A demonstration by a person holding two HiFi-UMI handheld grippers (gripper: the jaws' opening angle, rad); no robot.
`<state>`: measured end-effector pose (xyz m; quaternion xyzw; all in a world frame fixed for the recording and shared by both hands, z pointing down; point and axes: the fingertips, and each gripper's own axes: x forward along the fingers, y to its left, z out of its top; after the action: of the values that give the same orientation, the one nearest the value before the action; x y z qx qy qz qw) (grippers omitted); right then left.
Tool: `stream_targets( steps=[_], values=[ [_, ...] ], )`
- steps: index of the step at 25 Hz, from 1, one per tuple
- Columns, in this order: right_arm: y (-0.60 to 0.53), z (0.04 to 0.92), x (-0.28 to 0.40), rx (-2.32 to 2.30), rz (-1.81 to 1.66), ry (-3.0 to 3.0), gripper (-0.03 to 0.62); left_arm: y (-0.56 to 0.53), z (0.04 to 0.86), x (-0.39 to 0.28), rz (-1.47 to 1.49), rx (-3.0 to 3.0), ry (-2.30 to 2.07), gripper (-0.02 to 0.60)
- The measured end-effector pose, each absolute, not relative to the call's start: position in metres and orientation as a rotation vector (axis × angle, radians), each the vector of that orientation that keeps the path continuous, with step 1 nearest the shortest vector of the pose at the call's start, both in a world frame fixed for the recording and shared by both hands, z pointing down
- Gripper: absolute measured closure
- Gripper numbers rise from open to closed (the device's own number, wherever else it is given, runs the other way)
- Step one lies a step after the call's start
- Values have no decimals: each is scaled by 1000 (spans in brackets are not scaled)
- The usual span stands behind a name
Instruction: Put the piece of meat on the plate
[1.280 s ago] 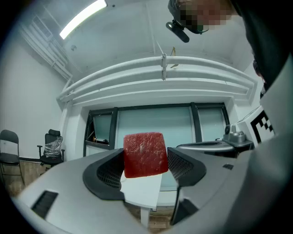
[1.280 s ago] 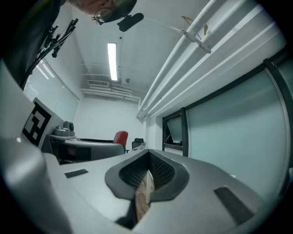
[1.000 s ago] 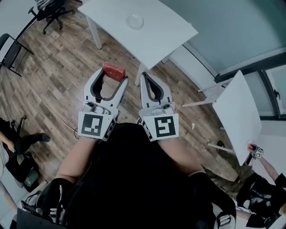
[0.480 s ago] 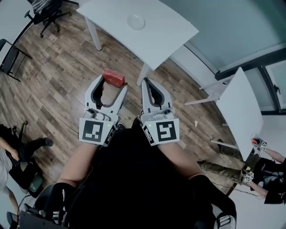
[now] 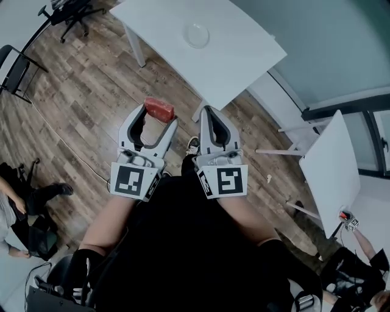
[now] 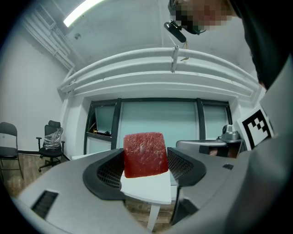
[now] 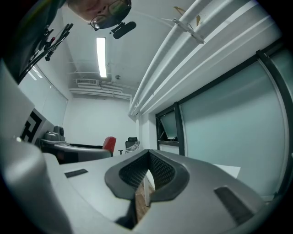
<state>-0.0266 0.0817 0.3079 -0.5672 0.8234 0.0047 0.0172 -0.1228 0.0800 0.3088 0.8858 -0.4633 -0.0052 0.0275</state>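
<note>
In the head view the left gripper (image 5: 157,113) is held out over the wooden floor (image 5: 79,97) with a red piece of meat (image 5: 159,108) pinched at its tips, in the air and just short of the near edge of a white table (image 5: 231,58). The plate (image 5: 197,35), a pale round dish, sits on that table toward its far side, well apart from the meat. The right gripper (image 5: 208,114) is just beside the left one, also in front of the table edge, its tips drawn close. A black office chair (image 5: 70,13) stands at the upper left, a second white table (image 5: 332,164) is at the right, and a seated person (image 5: 15,201) shows at the left edge. In the left gripper view the two jaws are clamped on the meat, one ribbed pad against each side of the squarish red block, with the table top showing below and behind it. In the right gripper view the jaws are together, only a thin slit left between the pads, and no object sits in it; the meat shows as a small red patch off to the left.
</note>
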Motion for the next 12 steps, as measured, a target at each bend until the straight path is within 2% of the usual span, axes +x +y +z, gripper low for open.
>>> stream_targets(
  steps=[12],
  values=[
    [-51,299,37,-1684,1,2558,591,-49,304,-64,28,2690,-1512,287]
  ],
)
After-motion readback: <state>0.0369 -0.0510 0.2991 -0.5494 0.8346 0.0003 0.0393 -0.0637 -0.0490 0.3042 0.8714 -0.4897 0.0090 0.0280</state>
